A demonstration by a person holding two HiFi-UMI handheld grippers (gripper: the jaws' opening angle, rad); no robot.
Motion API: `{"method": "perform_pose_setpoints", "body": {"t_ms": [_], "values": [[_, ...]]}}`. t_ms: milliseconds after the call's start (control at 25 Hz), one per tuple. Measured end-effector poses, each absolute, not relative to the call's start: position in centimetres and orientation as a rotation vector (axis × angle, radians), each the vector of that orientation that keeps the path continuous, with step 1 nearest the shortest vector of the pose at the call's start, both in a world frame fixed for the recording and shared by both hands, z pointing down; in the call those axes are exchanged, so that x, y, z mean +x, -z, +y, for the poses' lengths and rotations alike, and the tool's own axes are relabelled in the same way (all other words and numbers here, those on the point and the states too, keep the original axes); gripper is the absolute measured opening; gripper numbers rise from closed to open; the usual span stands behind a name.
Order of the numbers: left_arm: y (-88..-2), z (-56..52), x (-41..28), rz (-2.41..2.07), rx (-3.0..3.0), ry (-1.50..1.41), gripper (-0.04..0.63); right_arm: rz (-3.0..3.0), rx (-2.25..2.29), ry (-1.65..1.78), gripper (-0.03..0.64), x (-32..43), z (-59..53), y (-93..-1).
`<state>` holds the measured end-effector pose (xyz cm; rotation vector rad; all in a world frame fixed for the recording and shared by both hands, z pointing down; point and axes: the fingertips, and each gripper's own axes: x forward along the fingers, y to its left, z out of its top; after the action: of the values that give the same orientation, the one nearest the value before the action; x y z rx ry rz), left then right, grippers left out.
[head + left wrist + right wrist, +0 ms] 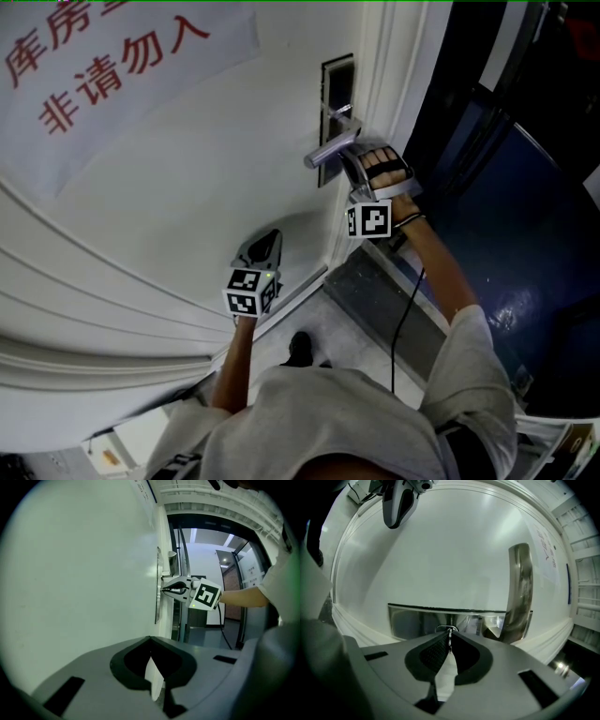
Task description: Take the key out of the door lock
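Observation:
The key (450, 631) sticks out of the steel lock plate (417, 618) on the white door (187, 187), its small metal head pinched between the pads of my right gripper (449, 637). In the head view that right gripper (354, 171) sits against the door just under the silver lever handle (333, 147), and the key itself is hidden there. My left gripper (270, 240) hangs lower and to the left, close to the door face, shut with nothing in it. From the left gripper view, the right gripper (165, 590) touches the lock plate (157, 597) edge-on.
The lever handle (520, 588) stands just right of the key. A paper sign with red characters (112, 66) is stuck on the door at upper left. To the right, the door edge opens onto a dark blue floor (506, 216). A black cable (403, 319) trails from the right gripper.

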<state>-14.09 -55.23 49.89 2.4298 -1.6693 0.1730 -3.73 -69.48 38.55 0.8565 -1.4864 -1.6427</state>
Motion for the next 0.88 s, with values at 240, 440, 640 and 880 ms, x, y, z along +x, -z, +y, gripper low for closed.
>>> {"method": "perform_pose_setpoints", "body": {"t_ms": [240,440,640,880], "values": [[-49.86,-55.03,-13.81,-1.662,2.435,-0.172,0.018,-1.478,0.87,1.659,0.031,-3.66,-69.39,-38.39],[-49.77,-54.85,-13.93,-1.666,2.436,-0.171,0.018,-1.478,0.867,1.65,0.031,-3.62,-69.28,-38.31],[-49.44,-54.72,-13.84,-1.669,2.439,-0.175,0.018,-1.48,0.859,1.648,0.03,-3.57,-69.27,-38.37],[-49.26,-54.54,-14.3,-1.684,2.437,-0.177,0.018,-1.49,0.865,1.647,0.029,-3.62,-69.2,-38.4]]}}
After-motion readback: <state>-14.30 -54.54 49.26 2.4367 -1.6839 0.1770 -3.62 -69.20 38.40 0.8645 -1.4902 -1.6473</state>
